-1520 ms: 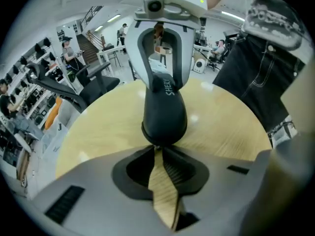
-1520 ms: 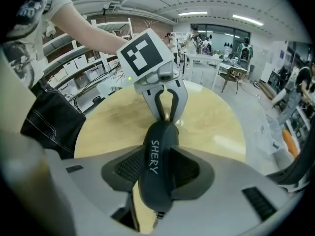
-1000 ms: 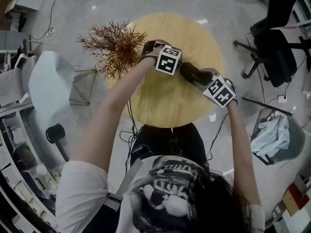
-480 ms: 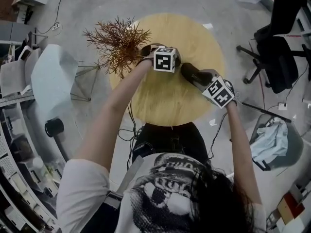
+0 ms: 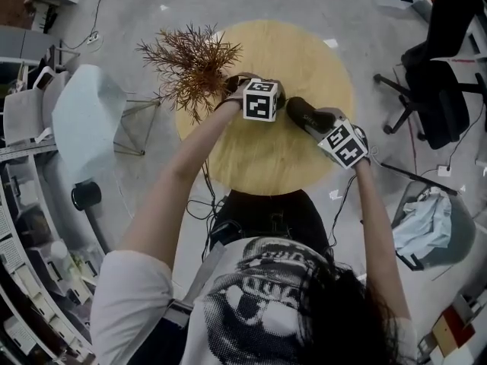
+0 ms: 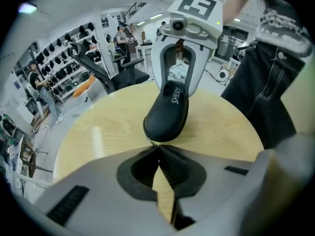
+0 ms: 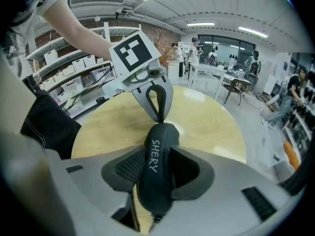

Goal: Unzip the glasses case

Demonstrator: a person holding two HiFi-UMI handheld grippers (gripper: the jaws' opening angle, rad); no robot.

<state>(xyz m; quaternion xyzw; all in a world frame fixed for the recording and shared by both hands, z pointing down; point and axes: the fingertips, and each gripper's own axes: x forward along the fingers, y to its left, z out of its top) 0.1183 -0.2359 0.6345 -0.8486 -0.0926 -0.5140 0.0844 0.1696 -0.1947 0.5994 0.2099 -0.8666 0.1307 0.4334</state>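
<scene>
Clamping the black glasses case [image 7: 158, 141] across its middle between the jaws of the right gripper [image 7: 156, 175], keeping it over the round wooden bench [image 5: 304, 59]. Pressing the jaws of the left gripper [image 6: 157, 145] together at the case's left end, right against the small zip pull [image 6: 147, 140]; not showing clearly whether pinching it. Sharing the bench's far left edge with a dried brown plant [image 5: 194, 59].
</scene>
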